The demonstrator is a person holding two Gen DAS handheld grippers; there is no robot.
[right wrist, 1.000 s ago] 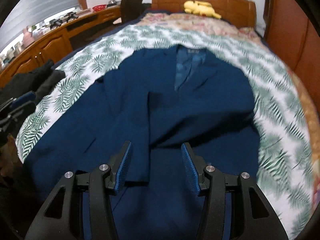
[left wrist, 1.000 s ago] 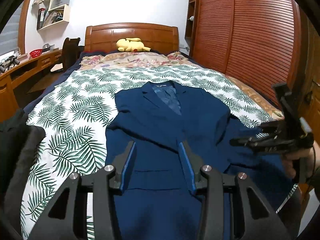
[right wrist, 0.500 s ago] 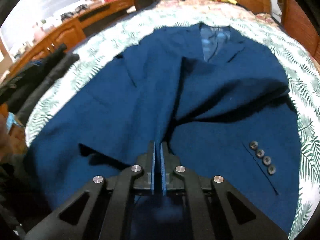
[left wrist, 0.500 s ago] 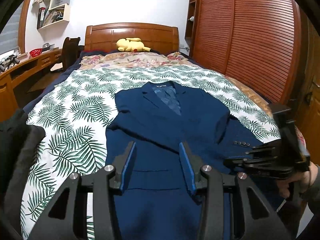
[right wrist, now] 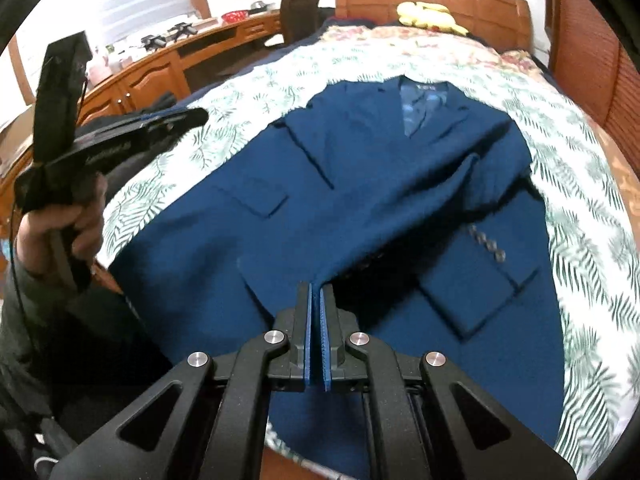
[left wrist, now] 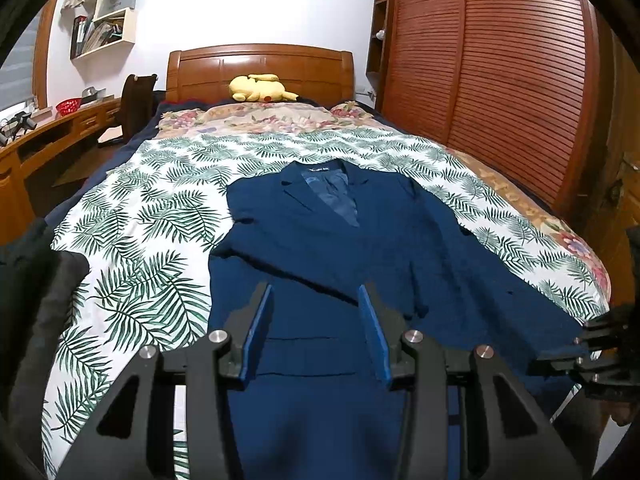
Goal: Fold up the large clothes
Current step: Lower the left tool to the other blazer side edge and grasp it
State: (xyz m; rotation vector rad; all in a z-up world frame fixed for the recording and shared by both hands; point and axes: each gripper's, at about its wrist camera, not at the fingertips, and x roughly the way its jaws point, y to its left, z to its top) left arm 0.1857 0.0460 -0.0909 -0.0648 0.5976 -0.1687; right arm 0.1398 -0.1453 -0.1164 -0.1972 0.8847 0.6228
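Observation:
A navy blue suit jacket (left wrist: 340, 248) lies face up on the palm-leaf bedspread (left wrist: 152, 216), collar toward the headboard. My left gripper (left wrist: 316, 300) is open and empty, hovering over the jacket's lower front. My right gripper (right wrist: 316, 292) is shut on the jacket's (right wrist: 360, 184) lower front edge and lifts the cloth a little. The right sleeve with its cuff buttons (right wrist: 486, 244) lies folded across the body. The left gripper also shows in the right wrist view (right wrist: 192, 114), held up at the left. The right gripper shows at the right edge of the left wrist view (left wrist: 536, 366).
A yellow plush toy (left wrist: 260, 88) sits by the wooden headboard (left wrist: 260, 68). A slatted wooden wardrobe (left wrist: 500, 72) runs along the right. A wooden desk (left wrist: 48, 136) and chair (left wrist: 136, 100) stand at the left. Dark clothes (left wrist: 28, 280) lie at the bed's left edge.
My right gripper closed on the jacket's front edge, then drew back toward the foot of the bed, pulling the cloth. The left gripper stayed open and barely moved.

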